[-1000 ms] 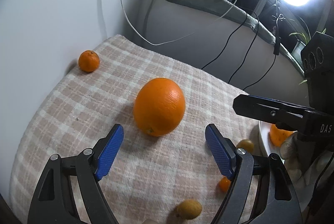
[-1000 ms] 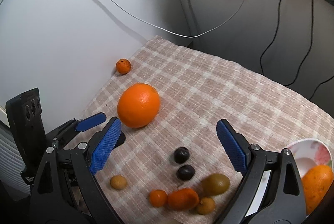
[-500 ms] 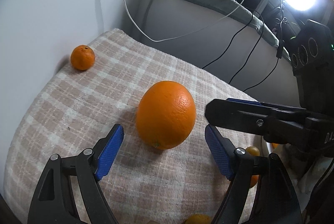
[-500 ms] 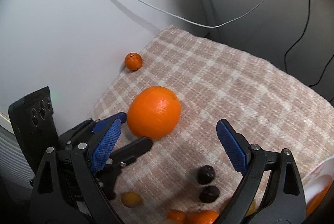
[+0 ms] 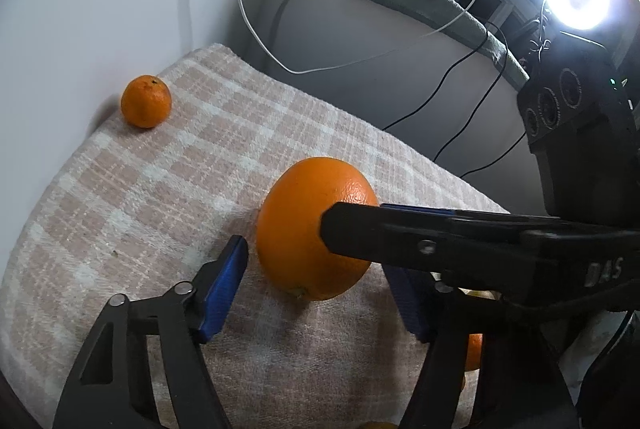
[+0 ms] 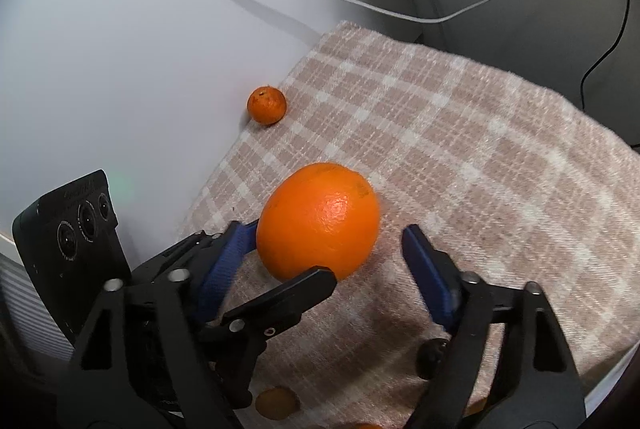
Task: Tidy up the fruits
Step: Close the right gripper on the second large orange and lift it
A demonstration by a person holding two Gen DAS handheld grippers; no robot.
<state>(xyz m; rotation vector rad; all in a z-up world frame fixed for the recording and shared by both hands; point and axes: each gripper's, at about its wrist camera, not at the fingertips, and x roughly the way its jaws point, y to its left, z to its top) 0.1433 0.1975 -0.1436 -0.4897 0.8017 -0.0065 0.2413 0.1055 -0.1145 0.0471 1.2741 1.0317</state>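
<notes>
From my left hand-held gripper point(image 5: 316, 293) the big orange point(image 5: 316, 227) lies just ahead on the checked cloth point(image 5: 160, 189), between pads that have just been narrowing yet stand clear. My right hand-held gripper point(image 6: 328, 269) brackets it too, likewise unclenched, equally near.

Woven cloth, dimpled peel and matt black plastic

The checked cloth point(image 6: 460, 149) looks woven and a little rough, in pink and cream. The big orange point(image 6: 318, 219) has a dimpled, glossy peel with a bright spot; the small mandarin point(image 5: 146, 101) looks more dull. The fingers point(image 5: 222, 287) carry ribbed blue pads on smooth black plastic with small metal rivets.
</notes>
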